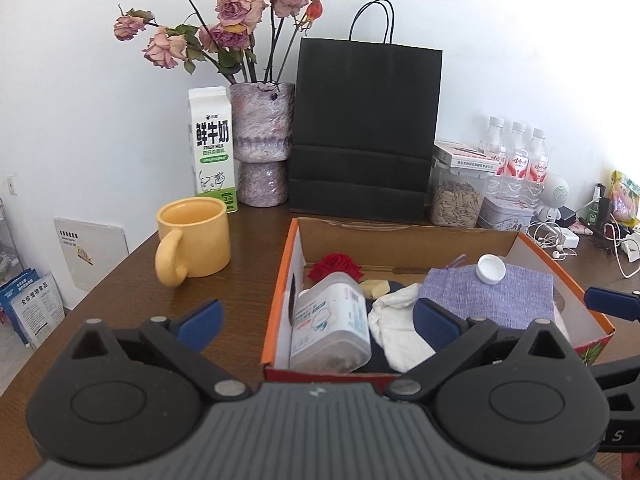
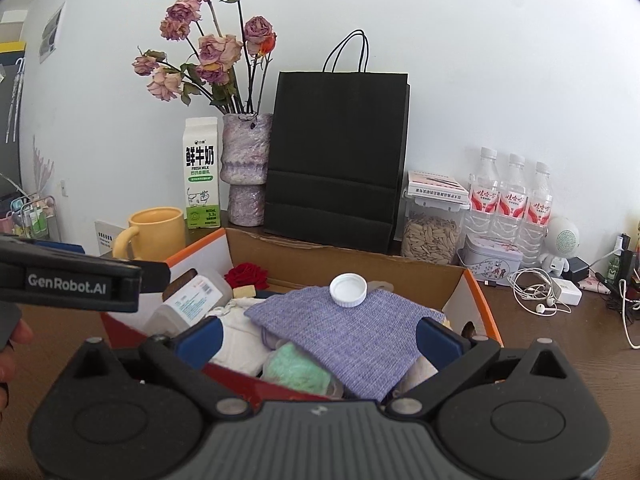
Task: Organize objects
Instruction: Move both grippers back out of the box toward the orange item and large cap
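Observation:
An orange-edged cardboard box [image 1: 280,280] [image 2: 480,300] stands on the brown table. In it lie a clear plastic jar [image 1: 332,324] [image 2: 188,300] on its side, a red fabric rose [image 1: 334,266] [image 2: 246,274], white cloth [image 1: 396,328], a purple woven cloth [image 1: 500,296] [image 2: 352,332] with a white cap [image 1: 491,269] [image 2: 348,289] on it, and a green item [image 2: 296,368]. My left gripper [image 1: 316,320] is open and empty over the box's near left edge. My right gripper [image 2: 316,338] is open and empty over the box's near edge.
A yellow mug [image 1: 194,240] [image 2: 154,234] stands left of the box. Behind are a milk carton [image 1: 212,148], a vase of dried roses [image 1: 262,144], a black paper bag [image 1: 364,128], a seed jar [image 1: 456,200], water bottles [image 1: 516,160], a tin, cables and earphones [image 2: 540,292].

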The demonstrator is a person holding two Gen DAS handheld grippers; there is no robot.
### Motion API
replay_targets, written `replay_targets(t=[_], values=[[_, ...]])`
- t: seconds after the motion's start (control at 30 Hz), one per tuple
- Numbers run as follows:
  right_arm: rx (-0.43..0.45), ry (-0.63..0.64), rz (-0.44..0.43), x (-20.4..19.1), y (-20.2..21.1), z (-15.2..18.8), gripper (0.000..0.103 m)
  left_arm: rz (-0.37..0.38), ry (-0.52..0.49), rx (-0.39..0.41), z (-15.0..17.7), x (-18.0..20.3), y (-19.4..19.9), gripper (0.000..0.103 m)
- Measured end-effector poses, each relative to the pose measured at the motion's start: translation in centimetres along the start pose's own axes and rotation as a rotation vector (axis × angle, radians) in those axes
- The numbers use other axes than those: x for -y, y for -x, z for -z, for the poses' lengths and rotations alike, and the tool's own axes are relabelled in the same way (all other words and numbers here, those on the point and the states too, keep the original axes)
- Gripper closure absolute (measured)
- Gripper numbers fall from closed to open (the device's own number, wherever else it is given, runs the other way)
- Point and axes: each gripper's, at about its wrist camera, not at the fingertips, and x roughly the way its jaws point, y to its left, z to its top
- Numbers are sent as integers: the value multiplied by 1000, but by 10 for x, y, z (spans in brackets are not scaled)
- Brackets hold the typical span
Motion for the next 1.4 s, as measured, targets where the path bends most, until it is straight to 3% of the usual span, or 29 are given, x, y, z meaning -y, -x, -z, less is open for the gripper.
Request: replay_targets(t=[0.53, 0.77, 1.23, 1.33, 1.4], values=[[-98, -3, -15, -22, 36, 41, 0, -26, -5, -96, 47, -38, 32, 0], [-142, -3, -21, -24, 28, 53, 0, -8, -39, -176, 65, -31, 19, 0], [-197, -40, -38, -16, -2, 64, 8, 4, -81, -219, 76, -11, -16, 0], [-203, -43, -50, -16, -6, 65, 10, 16, -85, -217, 76, -8, -20, 5], [-213, -50, -65, -16, -9, 65, 16, 31, -89, -225, 77, -7, -22, 15]])
